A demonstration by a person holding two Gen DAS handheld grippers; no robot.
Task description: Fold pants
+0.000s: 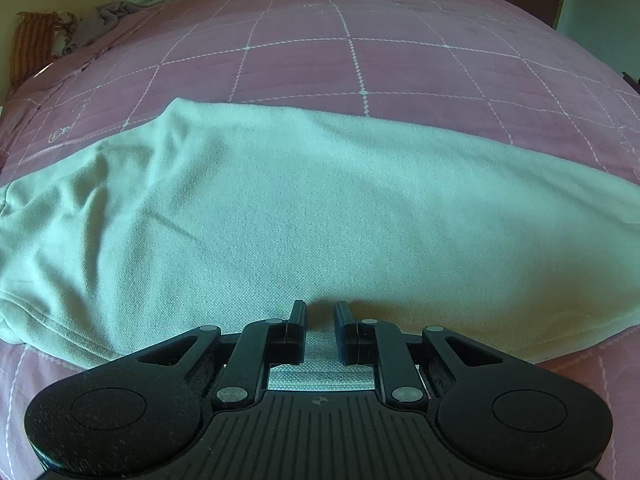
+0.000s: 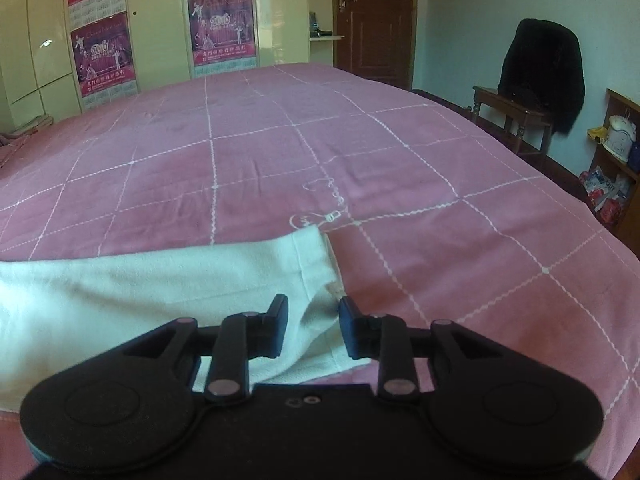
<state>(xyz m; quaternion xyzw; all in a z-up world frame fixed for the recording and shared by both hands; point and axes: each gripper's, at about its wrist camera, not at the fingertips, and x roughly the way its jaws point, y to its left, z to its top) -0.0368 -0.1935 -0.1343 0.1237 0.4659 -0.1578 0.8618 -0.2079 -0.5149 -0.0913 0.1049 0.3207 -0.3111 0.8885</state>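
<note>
While the pale mint knit pants (image 1: 280, 216) lie flat across the pink checked bedspread (image 1: 360, 60), both black grippers, left (image 1: 320, 314) and right (image 2: 313, 314), hover over them, jaws spread.

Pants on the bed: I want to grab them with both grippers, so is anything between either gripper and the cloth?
Nothing visible. The left gripper sits open right over the pants, and the right gripper is open at the hem end. Only the pink bedspread lies around them.

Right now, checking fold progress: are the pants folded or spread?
Laid out lengthwise: pants stretch across the bedspread, hem flat. Leg-over-leg: cannot tell.
</note>
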